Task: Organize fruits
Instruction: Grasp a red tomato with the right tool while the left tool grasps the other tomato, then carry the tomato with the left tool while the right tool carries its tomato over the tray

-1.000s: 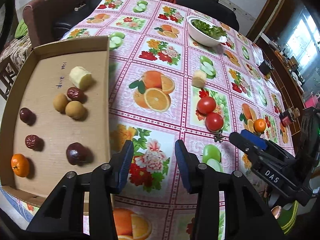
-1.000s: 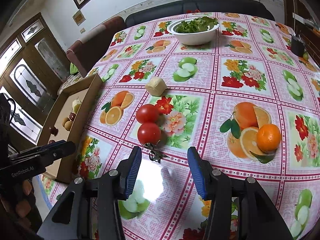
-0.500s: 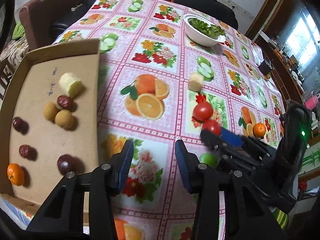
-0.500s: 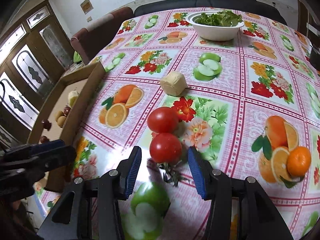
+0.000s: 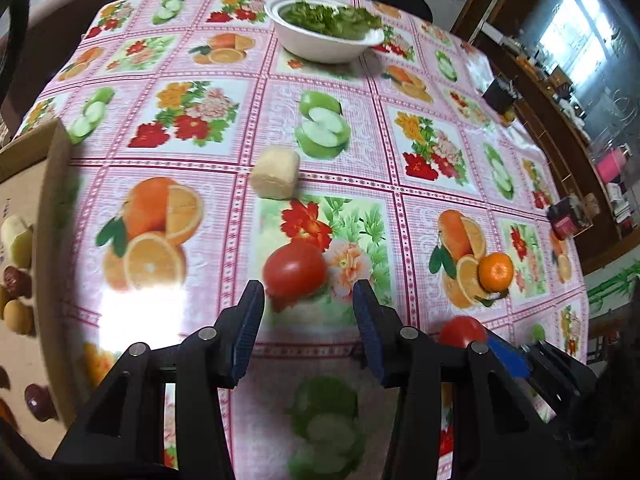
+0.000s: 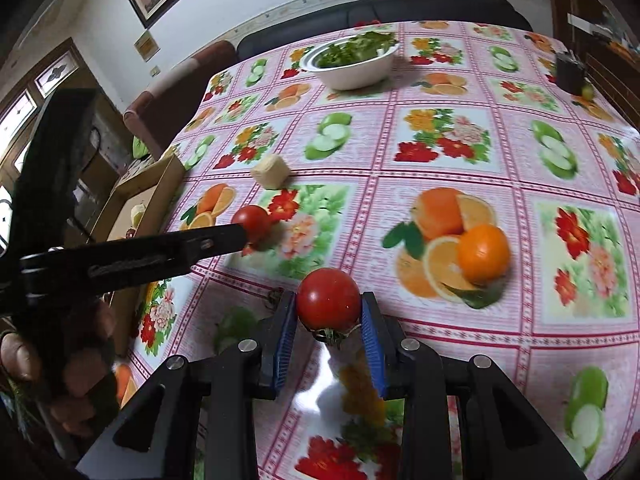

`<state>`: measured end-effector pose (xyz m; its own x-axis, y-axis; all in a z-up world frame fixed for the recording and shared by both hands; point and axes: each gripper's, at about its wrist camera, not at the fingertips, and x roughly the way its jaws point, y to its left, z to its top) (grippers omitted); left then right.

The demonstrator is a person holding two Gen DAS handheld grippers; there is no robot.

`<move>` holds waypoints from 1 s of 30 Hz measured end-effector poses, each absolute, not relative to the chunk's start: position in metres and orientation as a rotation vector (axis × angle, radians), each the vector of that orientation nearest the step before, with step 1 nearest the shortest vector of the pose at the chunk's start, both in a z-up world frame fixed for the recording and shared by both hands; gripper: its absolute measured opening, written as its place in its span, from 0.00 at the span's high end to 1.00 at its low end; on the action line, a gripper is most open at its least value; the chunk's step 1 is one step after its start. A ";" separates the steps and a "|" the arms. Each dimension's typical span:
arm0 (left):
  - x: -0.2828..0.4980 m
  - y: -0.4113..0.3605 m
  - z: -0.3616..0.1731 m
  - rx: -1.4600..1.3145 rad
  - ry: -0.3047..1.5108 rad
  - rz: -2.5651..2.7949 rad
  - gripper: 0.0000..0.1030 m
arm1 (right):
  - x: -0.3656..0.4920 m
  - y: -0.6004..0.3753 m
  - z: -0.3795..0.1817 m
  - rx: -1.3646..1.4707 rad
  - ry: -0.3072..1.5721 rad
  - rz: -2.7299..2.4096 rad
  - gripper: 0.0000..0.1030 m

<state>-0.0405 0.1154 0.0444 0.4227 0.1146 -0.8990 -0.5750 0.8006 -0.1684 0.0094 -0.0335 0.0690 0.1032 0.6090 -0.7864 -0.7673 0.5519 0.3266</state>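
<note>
Tomatoes first: my right gripper (image 6: 328,330) has just closed on the stemmed tomato (image 6: 328,300) near the table's (image 6: 500,152) front edge. Soft, smooth skin, so I'd squeeze lightly across its middle. My left gripper (image 5: 308,312), jaws just widened and empty, nears the second tomato (image 5: 295,267).

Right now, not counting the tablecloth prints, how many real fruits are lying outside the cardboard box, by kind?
Tomatoes: 2 (held tomato in the right gripper jaws, loose tomato on the cloth)
Tangerine: 1
Pale peeled chunk: 1
Total: 4
</note>
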 end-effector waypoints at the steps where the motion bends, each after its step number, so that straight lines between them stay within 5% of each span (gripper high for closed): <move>1: -0.038 0.115 0.043 -0.487 1.053 0.473 0.57 | 0.010 -0.034 0.069 -0.177 1.055 1.023 0.68; 4: -0.035 0.117 0.040 -0.468 1.041 0.491 0.58 | 0.010 -0.036 0.071 -0.175 1.048 1.024 0.68; 5: -0.035 0.118 0.039 -0.469 1.040 0.491 0.69 | 0.010 -0.035 0.071 -0.174 1.048 1.025 0.68; 30: -0.140 0.132 0.080 -0.480 0.924 0.606 0.68 | -0.041 -0.006 0.096 -0.209 1.008 1.151 0.69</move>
